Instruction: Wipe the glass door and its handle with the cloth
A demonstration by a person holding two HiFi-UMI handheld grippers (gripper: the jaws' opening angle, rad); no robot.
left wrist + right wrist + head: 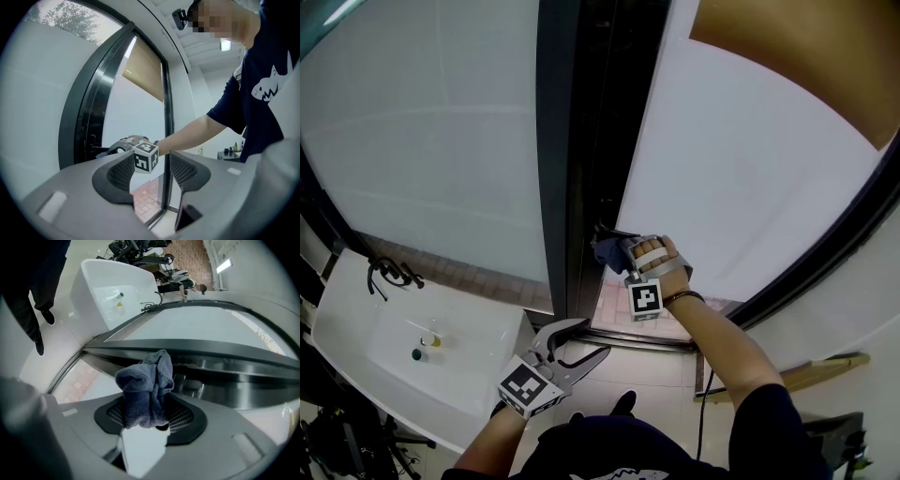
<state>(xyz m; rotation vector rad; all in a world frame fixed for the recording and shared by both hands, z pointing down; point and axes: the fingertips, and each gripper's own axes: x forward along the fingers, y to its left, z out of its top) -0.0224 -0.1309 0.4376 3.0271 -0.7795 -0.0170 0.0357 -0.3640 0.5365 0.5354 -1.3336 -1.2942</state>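
- The right tool [151,414] is clamping down on a bunched dark blue cloth [147,390], its two jaws closed in on the fabric from both sides.
- The cloth is bulging up out of the jaws in a rumpled wad, with the upper fold leaning towards the dark metal edge of the glass door [741,169].
- In the head view, the right tool [614,251] is reaching forward at arm's length and bringing the cloth [607,253] right up to the dark handle [605,230] on the door's edge; whether the fabric is actually touching it is not showing clearly.
- The left tool [586,339] is hanging lower and nearer the person's body, well apart from the door handle, with its jaws standing wide apart and gripping nothing.
- In the left gripper view, the left tool [152,173] is pointing towards the door, and the marker cube of the right tool is showing through the gap between its jaws.
- The handle [96,150] is jutting from the black frame just beside the right tool's front end.
- A white sink [412,347] with a dark tap [389,272] is sitting off to the left, below the frosted pane.
- A brown blind [806,47] is covering the top of the door glass.
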